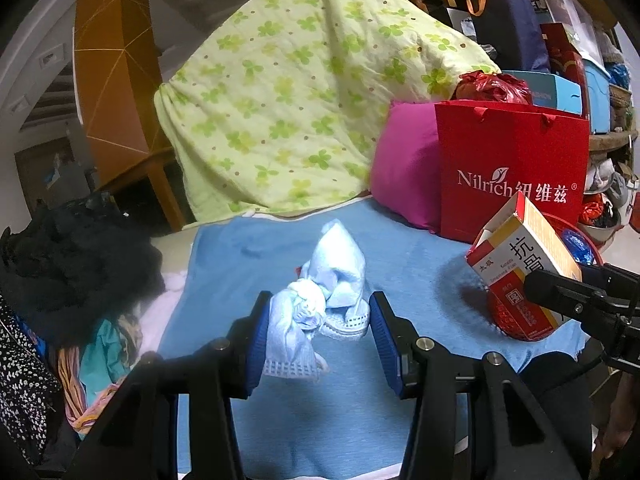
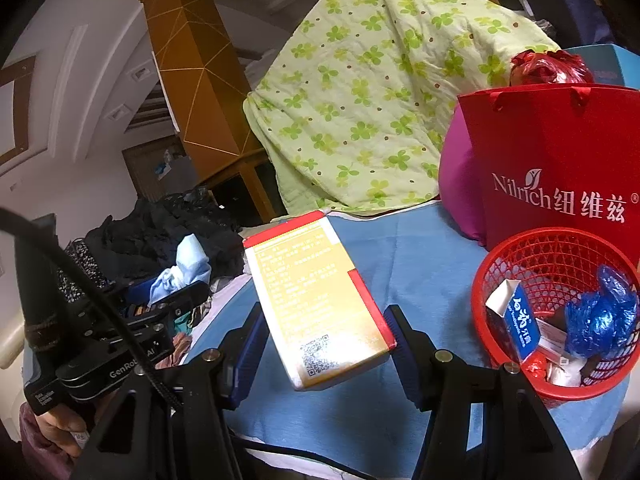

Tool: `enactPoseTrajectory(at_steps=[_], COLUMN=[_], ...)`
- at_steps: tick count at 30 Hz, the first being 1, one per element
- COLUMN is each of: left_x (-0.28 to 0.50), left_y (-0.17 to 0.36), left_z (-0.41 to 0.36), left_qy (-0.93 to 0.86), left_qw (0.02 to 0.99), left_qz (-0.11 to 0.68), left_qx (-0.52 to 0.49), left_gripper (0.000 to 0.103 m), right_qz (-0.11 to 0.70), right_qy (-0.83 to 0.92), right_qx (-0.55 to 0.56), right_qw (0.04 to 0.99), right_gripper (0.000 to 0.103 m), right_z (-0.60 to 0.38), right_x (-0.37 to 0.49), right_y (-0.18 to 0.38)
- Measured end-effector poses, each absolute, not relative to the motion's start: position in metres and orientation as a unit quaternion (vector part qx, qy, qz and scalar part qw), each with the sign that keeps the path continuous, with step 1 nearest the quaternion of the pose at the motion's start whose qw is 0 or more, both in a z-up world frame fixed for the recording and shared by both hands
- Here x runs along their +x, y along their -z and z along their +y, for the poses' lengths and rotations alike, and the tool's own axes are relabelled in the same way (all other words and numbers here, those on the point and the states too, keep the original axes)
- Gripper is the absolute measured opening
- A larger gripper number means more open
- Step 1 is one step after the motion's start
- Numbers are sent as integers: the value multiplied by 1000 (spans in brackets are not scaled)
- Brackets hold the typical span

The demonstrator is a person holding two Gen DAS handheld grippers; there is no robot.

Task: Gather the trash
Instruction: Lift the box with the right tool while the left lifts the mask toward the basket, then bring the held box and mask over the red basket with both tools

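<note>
Step in hand: I am carrying trash toward the red basket [image 2: 556, 320]; one piece is in each claw, neither dropped yet.
Right claw [image 2: 324, 344]: grasping the medicine box [image 2: 316, 296] across its near end; both blue pads look pressed to its sides, and the box sticks out forward, lifted off the blue cloth [image 2: 416, 256].
Box position: just left of the basket, not over its rim in the right wrist view; in the left wrist view the same box [image 1: 524, 264] covers part of the basket.
Left claw [image 1: 320, 336]: its fingers stand either side of the crumpled pale-blue mask [image 1: 320, 292]; the left pad touches it, the right pad seems to have a small gap, so I cannot tell whether the grip is firm.
Basket contents: a small blue box [image 2: 520, 320], a blue plastic wad [image 2: 600, 316] and some scraps already lie inside.
Next move calls for: swinging the box right until it hangs above the basket mouth, tipping it so its length fits, then releasing.
After that: I judge the mask follows the same way.
</note>
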State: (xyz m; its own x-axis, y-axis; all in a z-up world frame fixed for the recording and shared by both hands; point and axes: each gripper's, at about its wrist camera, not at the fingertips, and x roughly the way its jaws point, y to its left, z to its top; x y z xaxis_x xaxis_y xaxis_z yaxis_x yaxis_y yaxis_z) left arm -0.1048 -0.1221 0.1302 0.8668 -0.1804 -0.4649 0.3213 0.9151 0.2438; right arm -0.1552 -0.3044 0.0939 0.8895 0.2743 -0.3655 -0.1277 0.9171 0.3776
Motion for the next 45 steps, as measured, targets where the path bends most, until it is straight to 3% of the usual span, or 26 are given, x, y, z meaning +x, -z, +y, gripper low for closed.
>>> enactPoseTrajectory(at_steps=[45], left_x=[-115], left_y=[-124], left_z=[-186], left_qy=[174], left_qw=[937], left_qz=[219], left_qx=[208], left_gripper=[50], right_qz=[189], right_qy=[-69], right_qx=[225], right_qw=[953], right_gripper=[62], right_z=[-367], right_x=[-179], right_y=[-85])
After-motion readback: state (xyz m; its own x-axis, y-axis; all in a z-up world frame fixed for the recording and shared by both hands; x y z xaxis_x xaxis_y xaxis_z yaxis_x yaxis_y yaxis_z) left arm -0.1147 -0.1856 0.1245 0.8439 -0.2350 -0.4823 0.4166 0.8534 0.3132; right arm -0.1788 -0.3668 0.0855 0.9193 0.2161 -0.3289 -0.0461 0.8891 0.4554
